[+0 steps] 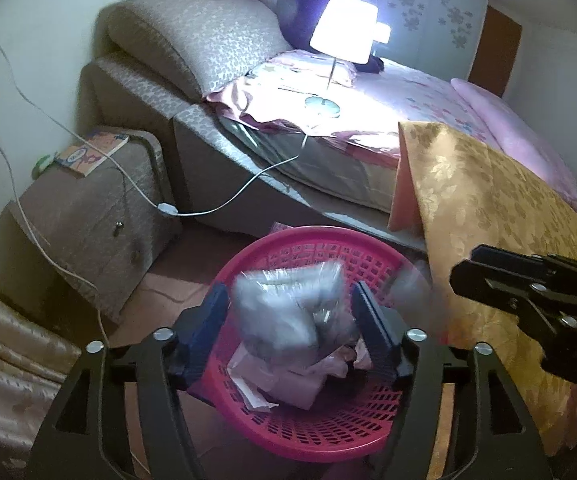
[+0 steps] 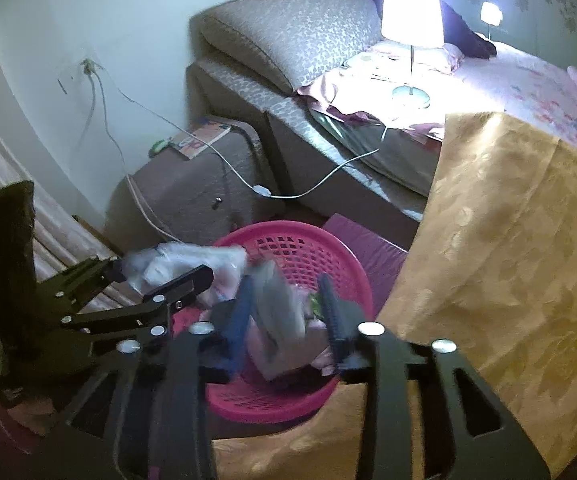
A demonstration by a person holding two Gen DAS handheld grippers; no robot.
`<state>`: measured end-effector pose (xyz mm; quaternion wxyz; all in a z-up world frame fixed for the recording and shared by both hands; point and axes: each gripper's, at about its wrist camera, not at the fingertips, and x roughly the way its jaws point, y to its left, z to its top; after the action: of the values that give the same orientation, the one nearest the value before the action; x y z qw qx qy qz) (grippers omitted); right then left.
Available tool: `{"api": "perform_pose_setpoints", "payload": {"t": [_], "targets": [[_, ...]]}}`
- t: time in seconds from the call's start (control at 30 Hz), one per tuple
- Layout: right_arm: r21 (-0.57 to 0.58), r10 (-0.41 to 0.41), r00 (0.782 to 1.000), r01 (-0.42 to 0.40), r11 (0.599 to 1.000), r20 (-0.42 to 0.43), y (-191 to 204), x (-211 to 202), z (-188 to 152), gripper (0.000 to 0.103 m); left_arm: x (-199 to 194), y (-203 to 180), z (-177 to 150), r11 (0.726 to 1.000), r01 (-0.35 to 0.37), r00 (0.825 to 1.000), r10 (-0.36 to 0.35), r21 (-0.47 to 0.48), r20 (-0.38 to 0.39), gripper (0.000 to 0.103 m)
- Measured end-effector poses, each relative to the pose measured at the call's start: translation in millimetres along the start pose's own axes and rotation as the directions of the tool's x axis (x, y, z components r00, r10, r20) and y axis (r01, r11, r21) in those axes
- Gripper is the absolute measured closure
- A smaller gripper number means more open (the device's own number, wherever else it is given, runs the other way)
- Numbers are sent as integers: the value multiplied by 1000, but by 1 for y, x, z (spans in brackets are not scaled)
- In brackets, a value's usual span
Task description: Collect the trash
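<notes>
A pink plastic basket (image 1: 328, 432) stands on the floor by the bed, with crumpled pink and white paper (image 1: 288, 376) in it; it also shows in the right wrist view (image 2: 288, 248). My left gripper (image 1: 290, 320) is open above the basket, with a blurred clear plastic bag (image 1: 284, 312) between its fingers. My right gripper (image 2: 288, 304) is open over the basket with a blurred grey wrapper (image 2: 280, 300) between its fingers. The left gripper (image 2: 160, 276) shows at the left of the right wrist view, the plastic bag (image 2: 192, 260) at its tips.
A bed (image 1: 368, 92) with a lit lamp (image 1: 344, 28) lies behind the basket. A gold patterned cloth (image 1: 500, 208) hangs at the right. A padded bedside cabinet (image 1: 88, 208) with a book (image 1: 92, 152) and trailing cables (image 1: 208, 208) stands at the left.
</notes>
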<state>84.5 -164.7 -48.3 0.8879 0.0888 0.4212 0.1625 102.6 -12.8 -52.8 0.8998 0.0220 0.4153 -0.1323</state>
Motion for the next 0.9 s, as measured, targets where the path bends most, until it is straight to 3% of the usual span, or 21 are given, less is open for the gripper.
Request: {"api": "perform_pose_setpoints", "payload": {"t": [0.23,0.5,0.7,0.9], "targets": [[29,-21,999,20,999,29,-6,-11,-2,46,-6,4,2,1000,-18,1000,18,-17,19,26],[24,-125,988,123,992,94,-8,-32,-14,23,-23,2,1,996,-84,994,84,-3,69,20],[31,-189,969,186,982,158,-4,-49,-27,13,-51,-2,-3,988,-157,979,155,6,136,15],[25,-195,961,193,981,195,7,-63,-39,7,-75,0,-13,979,-202,965,200,-8,167,12]]}}
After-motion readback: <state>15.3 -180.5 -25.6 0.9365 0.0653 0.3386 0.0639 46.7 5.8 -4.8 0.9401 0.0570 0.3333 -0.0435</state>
